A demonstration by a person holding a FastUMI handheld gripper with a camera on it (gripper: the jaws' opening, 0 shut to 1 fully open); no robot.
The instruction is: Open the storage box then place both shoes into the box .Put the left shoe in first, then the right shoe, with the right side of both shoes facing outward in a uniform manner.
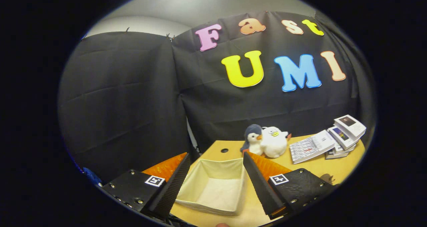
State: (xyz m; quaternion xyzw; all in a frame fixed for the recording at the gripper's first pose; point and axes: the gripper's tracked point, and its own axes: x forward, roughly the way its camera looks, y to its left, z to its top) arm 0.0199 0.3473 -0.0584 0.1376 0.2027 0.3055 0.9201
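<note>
Tool (216,183) hangs wide open, holding nothing, above our open storage box (213,187) on the desk (310,168); no shoe in sight. We risk a finger snagging its soft wall and dragging it toward the desk's near edge.

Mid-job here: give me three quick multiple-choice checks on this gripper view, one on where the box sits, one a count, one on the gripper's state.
1. Where is the cream fabric storage box?
A. Between and just ahead of the gripper's fingers
B. Beyond the booklets
C. Under the plush toys

2. How many plush toys stand on the wooden table?
A. One
B. Two
C. Four

3. How do the jaws of the gripper stand?
A. Shut on a shoe
B. Shut on the box
C. Open, holding nothing

Answers:
1. A: the box lies in the gap.
2. B: a grey penguin plush and a white plush.
3. C: fingers spread wide apart.
</note>
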